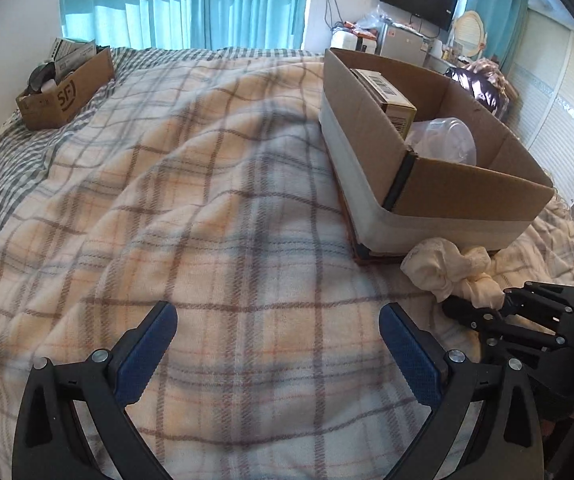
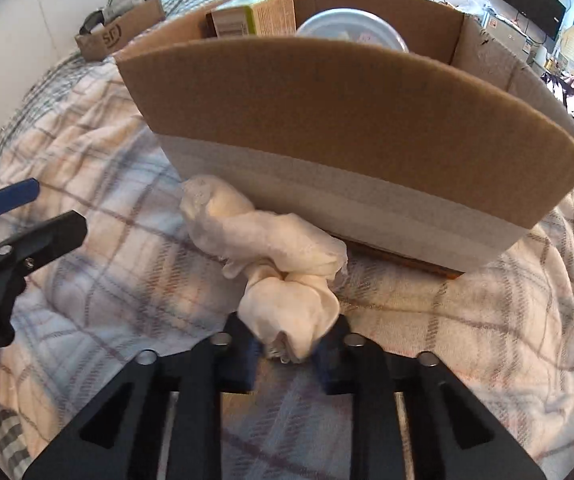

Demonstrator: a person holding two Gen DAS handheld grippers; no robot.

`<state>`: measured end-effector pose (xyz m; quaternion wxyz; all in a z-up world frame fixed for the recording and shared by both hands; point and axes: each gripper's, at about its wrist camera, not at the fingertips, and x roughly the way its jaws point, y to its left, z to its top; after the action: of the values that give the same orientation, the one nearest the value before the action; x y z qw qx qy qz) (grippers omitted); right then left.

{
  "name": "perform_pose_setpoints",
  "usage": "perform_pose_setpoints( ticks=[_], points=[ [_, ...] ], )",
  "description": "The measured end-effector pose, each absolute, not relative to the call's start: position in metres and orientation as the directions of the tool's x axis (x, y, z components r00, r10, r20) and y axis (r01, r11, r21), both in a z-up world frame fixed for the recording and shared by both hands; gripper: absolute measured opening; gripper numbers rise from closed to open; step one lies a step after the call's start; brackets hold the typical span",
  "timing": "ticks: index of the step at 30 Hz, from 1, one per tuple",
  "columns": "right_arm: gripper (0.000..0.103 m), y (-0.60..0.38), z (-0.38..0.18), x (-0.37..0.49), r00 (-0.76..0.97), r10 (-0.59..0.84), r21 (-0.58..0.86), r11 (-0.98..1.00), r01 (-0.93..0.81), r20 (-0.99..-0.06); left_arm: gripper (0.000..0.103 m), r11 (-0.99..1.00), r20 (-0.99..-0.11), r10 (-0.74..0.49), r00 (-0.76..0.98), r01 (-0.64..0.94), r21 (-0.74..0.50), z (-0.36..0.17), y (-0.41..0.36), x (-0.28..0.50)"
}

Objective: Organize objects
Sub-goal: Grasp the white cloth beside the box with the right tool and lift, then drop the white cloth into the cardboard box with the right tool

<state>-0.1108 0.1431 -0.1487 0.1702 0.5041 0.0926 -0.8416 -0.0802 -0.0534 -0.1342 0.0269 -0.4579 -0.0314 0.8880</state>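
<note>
There are 2 open cardboard boxes on the bed: 1 large box (image 1: 439,184) with a white band around its base and 1 smaller printed box (image 1: 67,92) at the far corner. The large box holds 1 yellow-green carton (image 1: 387,92) and 1 clear plastic lidded container (image 1: 447,140). 1 crumpled cream cloth (image 2: 271,248) lies outside, and 2 tools are in view, 1 left (image 1: 277,320) and 1 right (image 2: 291,340).

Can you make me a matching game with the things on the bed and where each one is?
Things:
1. white cloth
2. clear plastic tub
3. left hand-held gripper
4. small box

Places or states:
A. open and empty
B. far corner of the bed
C. pinched by the right hand-held gripper
D. inside the big box

Pairs: 1-C, 2-D, 3-A, 4-B
</note>
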Motion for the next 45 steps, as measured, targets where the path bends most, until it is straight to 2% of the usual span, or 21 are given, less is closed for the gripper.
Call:
perform_pose_setpoints(
  ticks=[15,22,25,29,35,45],
  points=[
    [0.015,0.146,-0.045,-0.047,-0.563,-0.290,0.010,-0.895,0.446,-0.774,0.103,-0.994,-0.758,0.051,-0.651,0.043,-0.104,-0.091,-0.051,-0.050],
    [0.015,0.156,0.011,-0.065,-0.649,-0.311,0.030,-0.913,0.406,-0.694,0.103,-0.995,-0.685,0.069,-0.725,-0.002,-0.098,-0.039,-0.036,-0.066],
    [0.015,0.164,0.030,-0.086,-0.690,-0.293,0.015,-0.925,0.379,-0.662,0.103,-0.990,-0.649,0.104,-0.754,-0.016,-0.140,-0.014,-0.030,-0.088],
    [0.015,0.177,0.049,-0.120,-0.722,-0.297,0.034,-0.934,0.355,-0.625,0.103,-0.992,-0.610,0.095,-0.787,-0.026,-0.120,0.008,-0.015,-0.128],
    [0.015,0.180,0.039,-0.187,-0.731,-0.259,0.004,-0.944,0.331,-0.631,0.103,-0.992,-0.624,0.107,-0.774,-0.045,-0.114,0.000,0.003,-0.189],
    [0.015,0.186,-0.023,-0.263,-0.666,-0.222,0.029,-0.957,0.289,-0.712,0.103,-0.996,-0.650,0.062,-0.757,-0.004,-0.090,-0.037,0.007,-0.237]
  ],
)
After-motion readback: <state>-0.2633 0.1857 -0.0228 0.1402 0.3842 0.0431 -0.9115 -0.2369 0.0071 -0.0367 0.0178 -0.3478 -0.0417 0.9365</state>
